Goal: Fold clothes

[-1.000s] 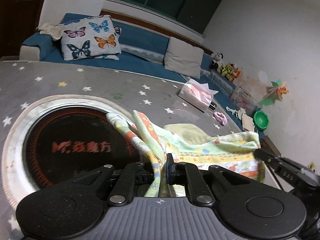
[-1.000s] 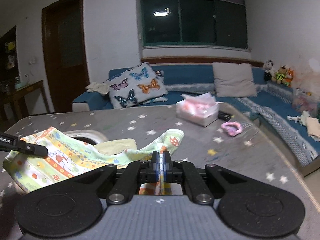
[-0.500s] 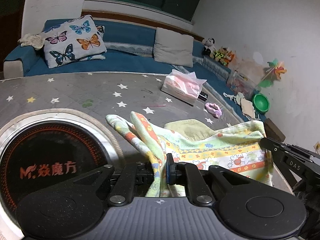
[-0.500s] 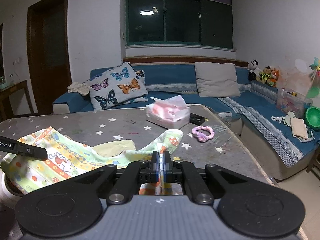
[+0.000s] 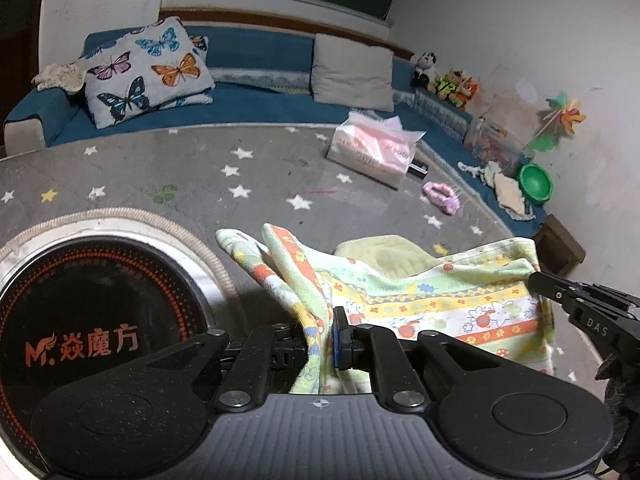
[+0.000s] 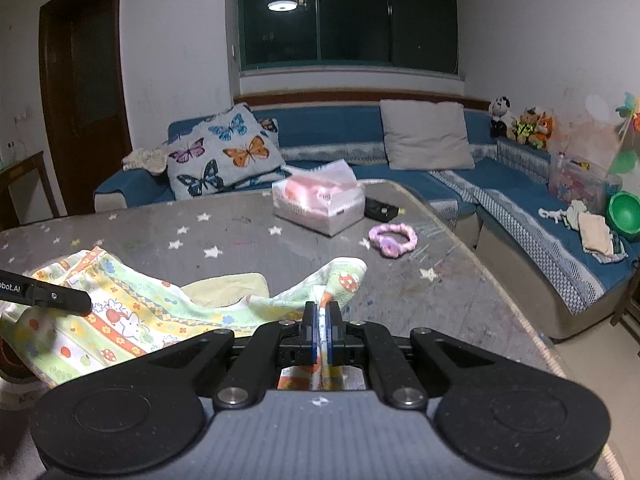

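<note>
Two hand-held grippers suspend a printed cloth (image 5: 440, 300) above a grey star-patterned table (image 5: 260, 160). The left gripper (image 5: 322, 332) has its jaws nearly together, pinching a bunched corner of the cloth; the right gripper (image 6: 322, 330) has its jaws fully together on the opposite corner, with only a thin layer of fabric between the blue pads. The cloth sags between the two grips, its middle draped toward the table near a plain yellow-green cloth (image 6: 228, 286) lying flat beneath it. Likely hazards: uneven tension between the two corners would skew the fold line; the thin pinch at the right corner could slip if the span is pulled taut; and the hanging edge may catch the yellow-green cloth and drag it, or trail onto the round black cooktop (image 5: 92, 320) set in the table at the left. The held cloth appears to be soft terry or cotton, limp and readily creased, banded in pale green, yellow and orange with small rabbit and mushroom motifs. The table covering looks smooth and scuffed. A plastic-wrapped tissue pack (image 6: 320, 204) and a pink fabric hair band (image 6: 392, 238) sit farther back, well apart from the cloth.
</note>
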Tool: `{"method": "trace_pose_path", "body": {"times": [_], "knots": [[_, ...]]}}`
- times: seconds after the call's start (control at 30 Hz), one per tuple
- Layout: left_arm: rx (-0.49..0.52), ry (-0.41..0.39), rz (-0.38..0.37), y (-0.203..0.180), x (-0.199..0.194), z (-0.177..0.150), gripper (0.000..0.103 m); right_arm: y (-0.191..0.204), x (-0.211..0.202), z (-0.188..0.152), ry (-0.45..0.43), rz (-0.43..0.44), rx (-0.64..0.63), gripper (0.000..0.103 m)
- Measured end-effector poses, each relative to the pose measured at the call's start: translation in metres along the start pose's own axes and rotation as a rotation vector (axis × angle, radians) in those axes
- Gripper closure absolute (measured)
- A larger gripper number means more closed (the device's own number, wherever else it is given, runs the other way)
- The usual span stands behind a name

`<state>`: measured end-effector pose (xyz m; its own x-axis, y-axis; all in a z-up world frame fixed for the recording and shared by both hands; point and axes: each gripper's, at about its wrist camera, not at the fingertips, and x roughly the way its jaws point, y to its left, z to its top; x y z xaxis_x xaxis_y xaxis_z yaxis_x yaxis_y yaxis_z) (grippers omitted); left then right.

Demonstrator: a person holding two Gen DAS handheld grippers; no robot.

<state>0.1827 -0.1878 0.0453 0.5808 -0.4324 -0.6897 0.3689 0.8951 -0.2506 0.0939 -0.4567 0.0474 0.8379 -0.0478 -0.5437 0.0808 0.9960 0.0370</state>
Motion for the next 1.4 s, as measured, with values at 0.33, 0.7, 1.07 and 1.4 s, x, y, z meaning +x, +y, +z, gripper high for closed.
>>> {"method": "trace_pose_path", "body": {"times": [0.33,0.7,1.07,1.4], "knots": [[0.003,0.036,0.042,0.009,0.014,-0.007,0.082,-0.009,0.014,-0.007,0.037,-0.014,0.026,0.093],[0.024,0.049,0.096,0.013,0.018,-0.013,0.044,-0.003,0.008,-0.014,0.027,0.019,0.017,0.053],[0.115,0.002,0.142,0.001,0.015,-0.023,0.0,0.021,0.003,-0.033,0.049,0.135,0.011,0.016],[0.121,-0.007,0.13,0.002,0.021,-0.022,0.0,0.043,0.02,-0.047,0.088,0.184,-0.011,0.0]]}}
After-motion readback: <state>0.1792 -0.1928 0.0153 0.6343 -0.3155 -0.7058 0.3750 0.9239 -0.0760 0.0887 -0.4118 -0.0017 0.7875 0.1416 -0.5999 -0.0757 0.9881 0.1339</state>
